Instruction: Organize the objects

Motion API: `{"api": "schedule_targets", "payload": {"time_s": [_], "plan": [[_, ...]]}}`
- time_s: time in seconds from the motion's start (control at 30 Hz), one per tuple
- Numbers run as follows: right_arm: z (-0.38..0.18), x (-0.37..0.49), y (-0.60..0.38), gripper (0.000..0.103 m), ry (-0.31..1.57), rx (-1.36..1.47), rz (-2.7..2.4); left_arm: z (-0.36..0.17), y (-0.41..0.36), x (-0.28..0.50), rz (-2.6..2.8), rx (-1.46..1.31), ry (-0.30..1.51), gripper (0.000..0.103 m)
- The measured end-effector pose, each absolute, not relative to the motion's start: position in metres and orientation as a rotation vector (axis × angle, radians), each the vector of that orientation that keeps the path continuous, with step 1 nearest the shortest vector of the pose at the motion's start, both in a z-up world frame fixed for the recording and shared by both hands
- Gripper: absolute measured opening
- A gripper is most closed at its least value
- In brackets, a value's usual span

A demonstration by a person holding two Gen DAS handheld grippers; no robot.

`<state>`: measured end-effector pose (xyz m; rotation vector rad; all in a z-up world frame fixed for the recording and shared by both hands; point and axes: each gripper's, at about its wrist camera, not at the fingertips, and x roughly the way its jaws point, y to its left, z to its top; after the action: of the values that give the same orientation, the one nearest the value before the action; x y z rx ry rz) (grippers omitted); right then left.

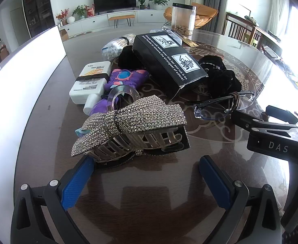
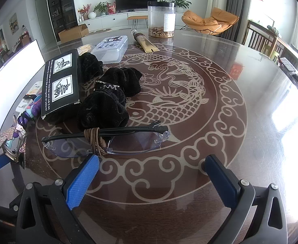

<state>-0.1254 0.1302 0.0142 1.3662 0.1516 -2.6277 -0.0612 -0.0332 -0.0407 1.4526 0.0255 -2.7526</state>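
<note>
The left gripper (image 1: 147,167) is spread wide and holds nothing; its left blue pad (image 1: 77,183) sits just beside the hair clip (image 1: 132,124), a rhinestone-covered bow on a clear claw, lying on the table (image 1: 149,193). The right gripper (image 2: 152,169) is likewise spread and holds nothing; its left pad (image 2: 83,180) sits just beside the glasses (image 2: 108,142), whose folded temples are bound with a brown band (image 2: 94,140).

Behind the hair clip lie a clear ring (image 1: 122,95), a purple toy (image 1: 124,79) and a white bottle (image 1: 92,81) with a dark band around it. A black box (image 1: 169,61) with white print rests tilted on black scrunchies (image 1: 220,75), which touch the glasses' far side.

Toward the table's far edge stand a clear case (image 2: 110,46), a gold tube (image 2: 147,42) lying flat and a clear jar (image 2: 161,18) with a black lid. A white panel (image 1: 23,81) runs along the table's left edge.
</note>
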Motion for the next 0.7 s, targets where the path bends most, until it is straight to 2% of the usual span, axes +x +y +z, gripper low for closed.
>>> {"api": "schedule_targets", "payload": {"time_s": [0.7], "plan": [[0.017,-0.1262,0.133,0.103,0.153,1.364,-2.622,-0.0412,-0.0319,-0.0609,-2.753,1.452,0.028,0.103]]}}
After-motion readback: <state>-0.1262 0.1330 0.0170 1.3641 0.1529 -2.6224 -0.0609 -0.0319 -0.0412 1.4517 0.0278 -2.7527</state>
